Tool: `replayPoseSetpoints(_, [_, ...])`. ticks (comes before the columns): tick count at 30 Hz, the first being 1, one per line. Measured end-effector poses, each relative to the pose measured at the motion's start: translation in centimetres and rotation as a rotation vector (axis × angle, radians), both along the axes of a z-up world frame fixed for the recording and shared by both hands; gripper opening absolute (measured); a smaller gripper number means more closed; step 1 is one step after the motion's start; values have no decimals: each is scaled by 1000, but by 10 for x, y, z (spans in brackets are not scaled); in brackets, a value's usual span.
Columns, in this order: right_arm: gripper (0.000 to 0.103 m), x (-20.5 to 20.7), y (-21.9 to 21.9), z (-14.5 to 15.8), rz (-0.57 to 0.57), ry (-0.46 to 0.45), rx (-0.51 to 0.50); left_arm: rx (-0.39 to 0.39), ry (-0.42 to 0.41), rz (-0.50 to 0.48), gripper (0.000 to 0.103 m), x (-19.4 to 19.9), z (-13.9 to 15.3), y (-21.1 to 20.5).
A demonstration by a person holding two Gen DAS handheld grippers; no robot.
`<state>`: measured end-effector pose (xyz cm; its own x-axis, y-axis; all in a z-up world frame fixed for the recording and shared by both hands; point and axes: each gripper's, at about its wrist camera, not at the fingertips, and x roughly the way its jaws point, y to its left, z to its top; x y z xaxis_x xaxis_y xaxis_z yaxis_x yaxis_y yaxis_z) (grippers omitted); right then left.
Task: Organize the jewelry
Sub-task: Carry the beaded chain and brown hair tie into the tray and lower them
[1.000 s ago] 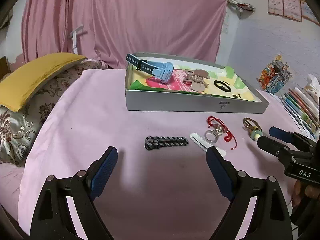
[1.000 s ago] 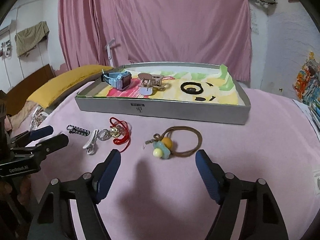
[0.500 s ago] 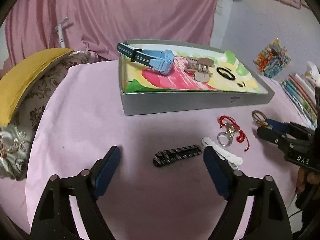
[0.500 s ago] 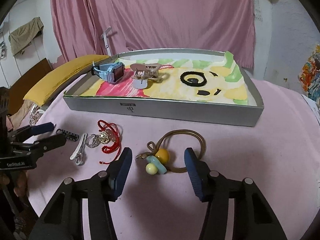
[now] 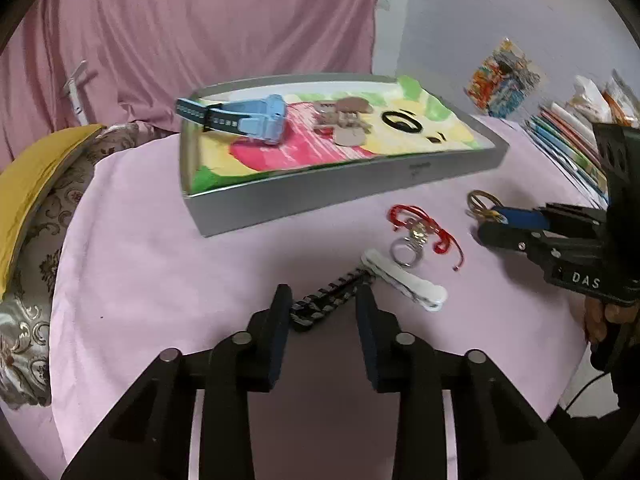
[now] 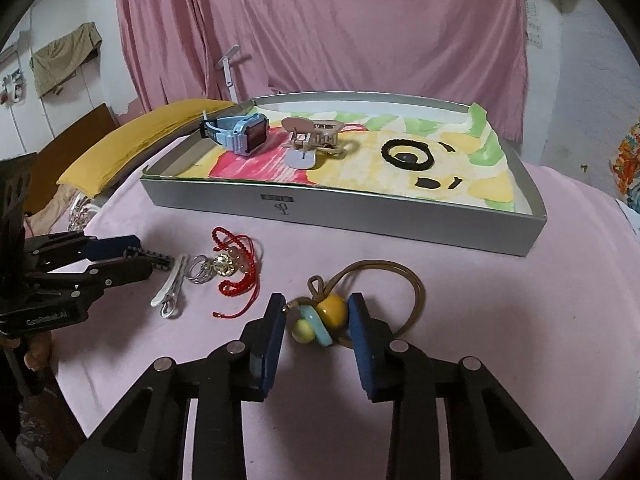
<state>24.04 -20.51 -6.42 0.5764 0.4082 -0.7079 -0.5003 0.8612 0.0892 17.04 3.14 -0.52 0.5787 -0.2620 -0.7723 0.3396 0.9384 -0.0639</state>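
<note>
My left gripper (image 5: 322, 312) is partly open, its fingers either side of a black striped hair clip (image 5: 328, 300) lying on the pink cloth. My right gripper (image 6: 316, 320) is partly open around the yellow and blue beads of a brown hair tie (image 6: 360, 296); whether the pads touch them I cannot tell. Between them lie a white hair clip (image 5: 404, 280), a silver ring (image 5: 404, 250) and a red cord bracelet (image 5: 424, 228). The grey tray (image 6: 360, 216) behind holds a blue watch (image 6: 240, 136), a beige claw clip (image 6: 314, 136) and a black hair band (image 6: 408, 156).
A yellow cushion (image 5: 28, 176) and a patterned pillow (image 5: 24, 280) lie at the left edge of the table. Books and coloured papers (image 5: 568, 132) lie at the right. A pink curtain (image 6: 320, 28) hangs behind the tray.
Both grippers have moved forward and down and narrowed: the left now straddles the black clip, the right straddles the hair tie's beads.
</note>
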Motion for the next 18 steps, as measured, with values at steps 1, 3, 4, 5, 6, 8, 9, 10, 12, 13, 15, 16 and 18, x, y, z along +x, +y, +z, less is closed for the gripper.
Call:
replayPoseSetpoints(1, [28,0,-1,0,2,2,5,4,6,-8,23,0,0,-2])
replayPoseSetpoints(3, [28,-2,-1,0,8,6,11,4,20,-21,17,-1,1,-7])
replayPoseSetpoints(4, [28,-3,-1,0,12,7,12,4,23,-23,15,-2,1,-9])
replayPoseSetpoints(5, [28,-5,-1,0,17,8,13,5,24,-25,14,-4,1,-12])
replayPoseSetpoints(6, [28,-5,-1,0,21,8,14,8,23,-27,13,-6,1,-14])
replayPoseSetpoints(8, [27,-8,0,0,30,8,15,18,20,-16,13,-10,0,-19])
replayPoseSetpoints(9, [27,-11,0,0,33,5,15,18,21,-4,12,-13,1,-21])
replayPoseSetpoints(10, [27,-13,0,-1,37,2,16,-1,23,10,12,-15,1,-22])
replayPoseSetpoints(12, [27,-19,0,-2,51,-11,18,-45,20,28,12,-21,0,-22])
replayPoseSetpoints(13, [27,-20,0,-2,58,-12,28,-57,10,43,12,-25,0,-24])
replayPoseSetpoints(15, [27,-27,-1,-2,76,-23,64,-92,-15,70,12,-33,1,-26])
replayPoseSetpoints(16, [27,-30,-1,-1,77,-42,62,-103,-30,84,12,-37,3,-26])
replayPoseSetpoints(18, [27,-39,0,4,81,-97,61,-117,-77,114,12,-46,9,-27])
